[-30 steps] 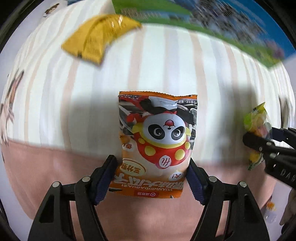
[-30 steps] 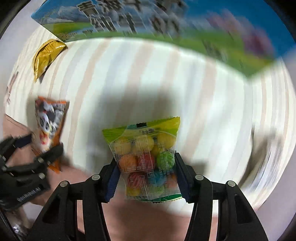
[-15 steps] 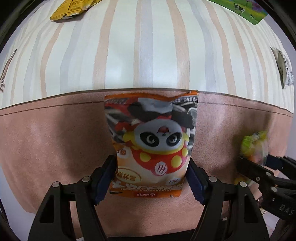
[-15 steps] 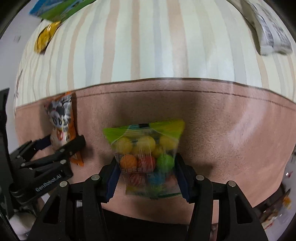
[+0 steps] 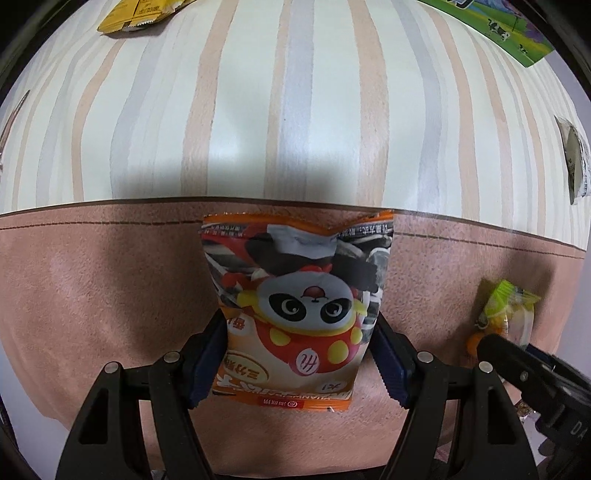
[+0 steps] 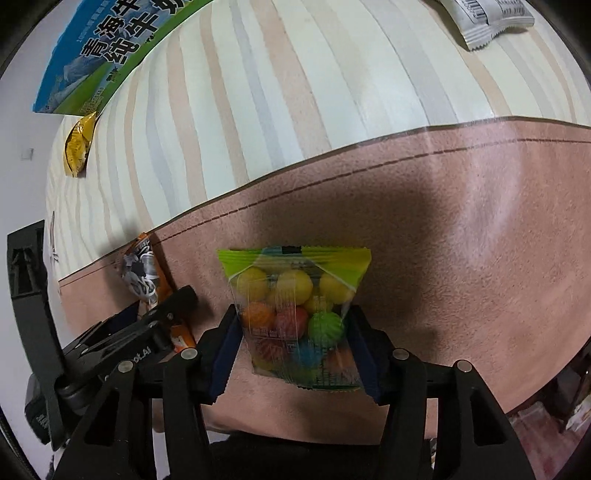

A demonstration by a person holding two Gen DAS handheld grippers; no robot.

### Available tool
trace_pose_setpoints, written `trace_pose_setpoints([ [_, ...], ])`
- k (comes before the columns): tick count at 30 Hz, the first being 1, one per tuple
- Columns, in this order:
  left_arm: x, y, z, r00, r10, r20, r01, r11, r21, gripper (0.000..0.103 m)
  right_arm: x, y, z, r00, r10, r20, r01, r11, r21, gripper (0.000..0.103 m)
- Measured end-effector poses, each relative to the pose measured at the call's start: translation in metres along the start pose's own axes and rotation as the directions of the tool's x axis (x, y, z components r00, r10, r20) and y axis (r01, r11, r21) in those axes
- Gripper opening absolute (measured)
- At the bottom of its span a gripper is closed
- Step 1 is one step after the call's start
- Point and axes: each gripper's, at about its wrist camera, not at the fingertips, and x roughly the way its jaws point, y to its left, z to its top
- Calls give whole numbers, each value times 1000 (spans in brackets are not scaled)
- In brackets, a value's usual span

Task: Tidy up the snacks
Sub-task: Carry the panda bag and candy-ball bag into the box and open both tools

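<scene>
Over the near pink band, both packets now held.
The left gripper [image 5: 297, 363] pinches the panda packet [image 5: 297, 314], the right gripper [image 6: 293, 349] the candy-ball packet [image 6: 295, 314]; both have drawn back off the striped cloth [image 5: 295, 110].

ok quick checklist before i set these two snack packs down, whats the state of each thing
1. Left tongs clamped on the panda snack pack: ok.
2. Right tongs clamped on the candy ball pack: ok.
3. Both packs over the pink border of the tablecloth: ok.
4. Gap between the two tongs: ok, apart but close.
5. Packs touching the cloth yet: cannot tell.
6. Yellow packet, milk carton and white wrapper clear of the drop area: ok.
</scene>
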Motion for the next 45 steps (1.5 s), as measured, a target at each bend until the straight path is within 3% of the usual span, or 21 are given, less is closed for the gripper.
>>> trace_pose_setpoints([
  [6, -2, -1, 8, 1000, 9, 14, -9, 1000, 0, 70, 2, -9, -3, 999, -45, 0, 45, 999, -19, 63],
  [7, -5, -3, 4, 1000, 15, 24, -15, 1000, 8, 63, 4, -7, -4, 999, -52, 5, 52, 999, -16, 63],
  [10, -10, -9, -1, 999, 33, 42, -35, 999, 34, 58, 11, 0, -8, 995, -100, 24, 100, 995, -27, 55],
  [15, -16, -8, -9, 999, 31, 30, -32, 999, 33, 57, 10, 10, -15, 994, -98, 43, 100, 994, -51, 51],
  [19, -15, -7, 0, 999, 37, 31, -38, 999, 34, 57, 15, 13, -16, 996, -81, 26, 83, 995, -63, 65],
  [22, -11, -8, 5, 999, 42, 31, -43, 998, 36, 57, 30, 27, -7, 996, -89, 20, 90, 995, -30, 69],
  [24, -9, -9, 3, 998, 44, 33, -45, 998, 36, 57, 37, 29, -2, 995, -96, 19, 96, 995, 1, 67],
  [26, -10, -10, 3, 998, 50, 37, -51, 998, 40, 56, 37, 28, 2, 992, -125, 22, 125, 992, -1, 54],
  [30, -12, -10, -3, 999, 27, 45, -27, 1000, 6, 55, 22, 27, -1, 992, -114, 52, 116, 992, -45, 50],
  [38, -72, -4, 1, 991, -49, 127, 49, 999, 4, 55, -24, 42, -15, 988, -43, 145, 58, 994, -96, 50],
  [45, -145, -6, 34, 964, -156, 215, 156, 988, 18, 55, -88, 60, 6, 970, 82, 228, -58, 992, -109, 50],
])
